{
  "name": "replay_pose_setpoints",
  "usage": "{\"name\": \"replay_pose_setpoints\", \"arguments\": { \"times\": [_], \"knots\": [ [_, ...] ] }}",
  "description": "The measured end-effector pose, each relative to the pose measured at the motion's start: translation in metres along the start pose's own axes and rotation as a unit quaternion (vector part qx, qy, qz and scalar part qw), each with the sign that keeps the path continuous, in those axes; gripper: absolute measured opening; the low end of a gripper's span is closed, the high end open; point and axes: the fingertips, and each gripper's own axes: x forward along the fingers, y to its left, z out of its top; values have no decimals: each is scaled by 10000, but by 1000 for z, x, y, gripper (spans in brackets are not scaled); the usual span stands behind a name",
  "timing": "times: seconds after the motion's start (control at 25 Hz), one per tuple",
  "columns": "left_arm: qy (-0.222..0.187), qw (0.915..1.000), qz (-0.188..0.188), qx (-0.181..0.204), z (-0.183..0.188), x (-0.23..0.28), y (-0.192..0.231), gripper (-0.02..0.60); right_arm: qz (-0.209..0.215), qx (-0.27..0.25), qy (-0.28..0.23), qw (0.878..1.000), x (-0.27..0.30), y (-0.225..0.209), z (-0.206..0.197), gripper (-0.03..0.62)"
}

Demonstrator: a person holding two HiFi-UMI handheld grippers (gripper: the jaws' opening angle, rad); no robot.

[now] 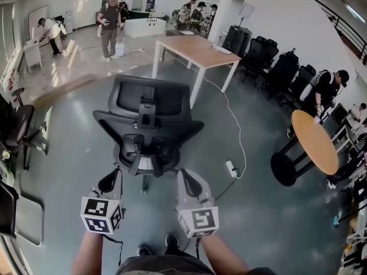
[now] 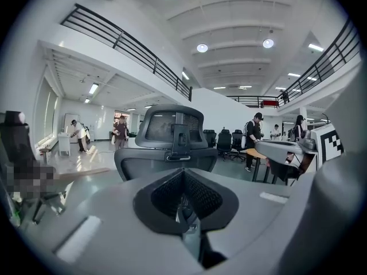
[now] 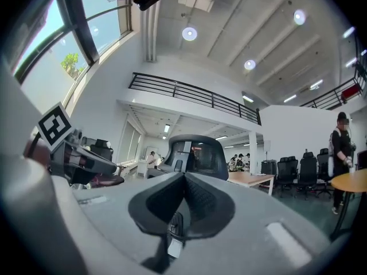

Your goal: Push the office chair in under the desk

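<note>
A black office chair [image 1: 148,125] stands on the grey floor with its back towards me. Beyond it is the wooden desk [image 1: 195,50] on white legs, well apart from the chair. My left gripper [image 1: 109,182] and right gripper [image 1: 192,182] are both shut and hold nothing; they sit just behind the chair's lower back, one at each side. The left gripper view has the left gripper [image 2: 183,176] pointing at the chair's backrest [image 2: 175,136]. In the right gripper view the right gripper [image 3: 184,179] points at the headrest [image 3: 195,153], with the desk [image 3: 249,178] behind it.
A round wooden table [image 1: 314,141] stands to the right. A power strip [image 1: 230,168] and its white cable lie on the floor right of the chair. Black chairs [image 1: 275,67] line the right wall, another black chair [image 1: 20,128] is at the left. People stand further back.
</note>
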Motion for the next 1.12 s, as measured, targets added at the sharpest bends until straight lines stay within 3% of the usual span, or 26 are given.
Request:
{"name": "replay_pose_setpoints", "arguments": {
  "times": [0.12,0.32,0.56,0.84,1.12],
  "knots": [
    [-18,10000,-21,55,-1,-7,3,18,-77,-160,83,9998,-5,3,-5,-8],
    [-194,9985,-42,509,-3,-15,8,18,-151,-87,400,9990,-13,2,-22,-8],
    [-257,9983,-22,518,-4,-9,20,18,-363,-486,545,9967,-8,-4,-26,-8],
    [-356,9965,118,746,10,17,44,40,-690,-522,587,9945,28,-37,-31,21],
    [-161,9951,334,912,10,62,76,19,-786,-576,751,9924,83,-70,-51,23]
  ]
}}
